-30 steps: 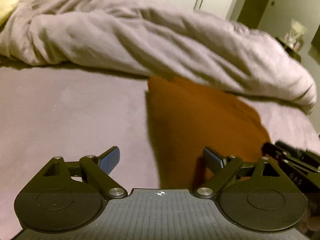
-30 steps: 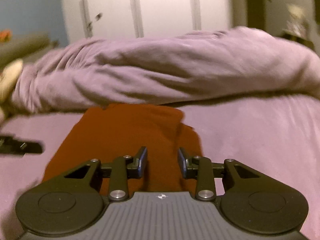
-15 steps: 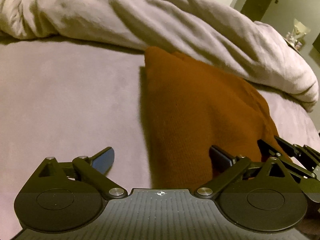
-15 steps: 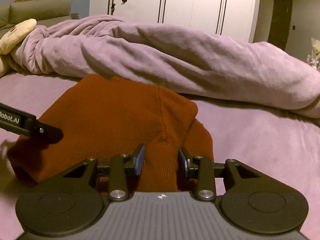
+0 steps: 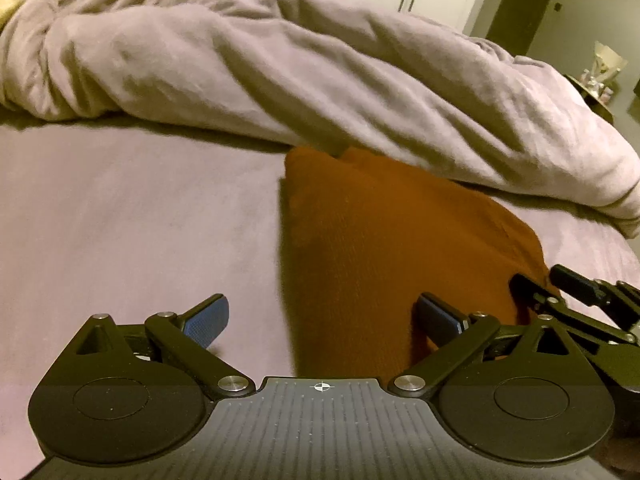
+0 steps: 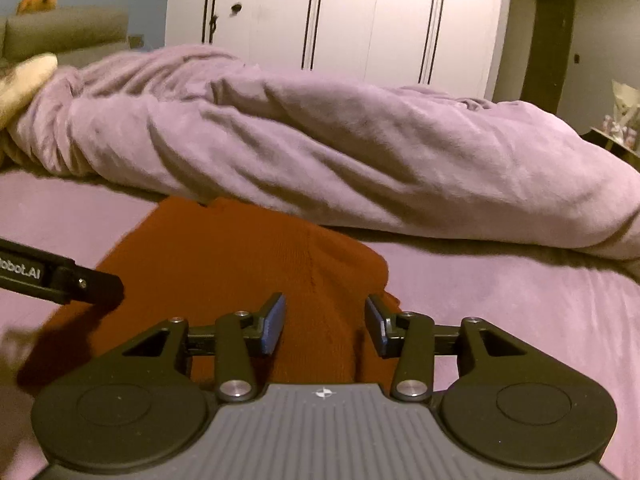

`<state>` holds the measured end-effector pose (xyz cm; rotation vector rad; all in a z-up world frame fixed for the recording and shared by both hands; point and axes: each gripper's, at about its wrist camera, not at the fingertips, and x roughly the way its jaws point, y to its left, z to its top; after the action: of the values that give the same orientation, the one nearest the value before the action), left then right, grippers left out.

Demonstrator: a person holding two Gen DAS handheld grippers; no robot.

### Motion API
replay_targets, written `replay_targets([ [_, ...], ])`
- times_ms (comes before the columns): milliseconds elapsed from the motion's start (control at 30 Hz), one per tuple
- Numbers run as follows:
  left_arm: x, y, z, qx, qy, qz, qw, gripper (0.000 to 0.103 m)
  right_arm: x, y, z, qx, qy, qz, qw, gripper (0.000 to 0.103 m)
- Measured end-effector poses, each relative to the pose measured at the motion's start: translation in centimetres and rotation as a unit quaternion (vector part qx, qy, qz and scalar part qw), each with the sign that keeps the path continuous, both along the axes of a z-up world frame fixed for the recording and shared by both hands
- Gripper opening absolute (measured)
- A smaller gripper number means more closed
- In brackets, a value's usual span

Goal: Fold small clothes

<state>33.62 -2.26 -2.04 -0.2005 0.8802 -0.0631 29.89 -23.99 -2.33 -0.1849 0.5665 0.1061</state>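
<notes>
A purple bed (image 5: 120, 220) fills the room, with a big rumpled blanket (image 5: 320, 80) across the back; the brown sweater (image 5: 380, 248) lies folded on the bed, its far edge tucked under the blanket. The left gripper (image 5: 322, 316) has its jaws wide apart over the sweater's left edge; the right gripper (image 6: 324, 320) has its jaws apart a little over the sweater's right part. Only the right view shows the white closet (image 6: 340, 16); bare bed lies on both sides.
</notes>
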Motion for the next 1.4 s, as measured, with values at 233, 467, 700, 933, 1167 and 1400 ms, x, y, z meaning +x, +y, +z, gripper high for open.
replay_targets([
  [233, 0.8, 0.4, -2.8, -0.041, 0.022, -0.010, 0.9989, 0.103, 1.6, -0.1, -2.4, -0.031, 0.011, -0.010, 0.999, 0.058],
  [467, 0.7, 3.6, -3.3, -0.138, 0.058, -0.017, 0.9885, 0.103, 1.9, -4.0, -2.3, 0.068, 0.044, -0.021, 0.996, 0.075],
  [700, -0.7, 4.2, -2.5, -0.193, 0.063, -0.056, 0.9776, 0.103, -0.5, -9.2, -1.6, 0.229, 0.100, -0.026, 0.968, 0.075],
  [933, 0.7, 4.0, -3.8, -0.238, 0.084, -0.052, 0.9663, 0.103, 1.3, -11.1, -3.5, 0.332, 0.156, -0.026, 0.930, 0.075],
  [1167, 3.2, 4.5, -4.9, -0.262, 0.092, -0.038, 0.9600, 0.085, 4.2, -11.5, -6.0, 0.412, 0.199, -0.010, 0.889, 0.073],
  [1400, 4.6, 5.5, -6.1, -0.303, 0.102, -0.019, 0.9473, 0.079, 6.5, -10.7, -7.4, 0.471, 0.212, -0.003, 0.856, 0.054],
])
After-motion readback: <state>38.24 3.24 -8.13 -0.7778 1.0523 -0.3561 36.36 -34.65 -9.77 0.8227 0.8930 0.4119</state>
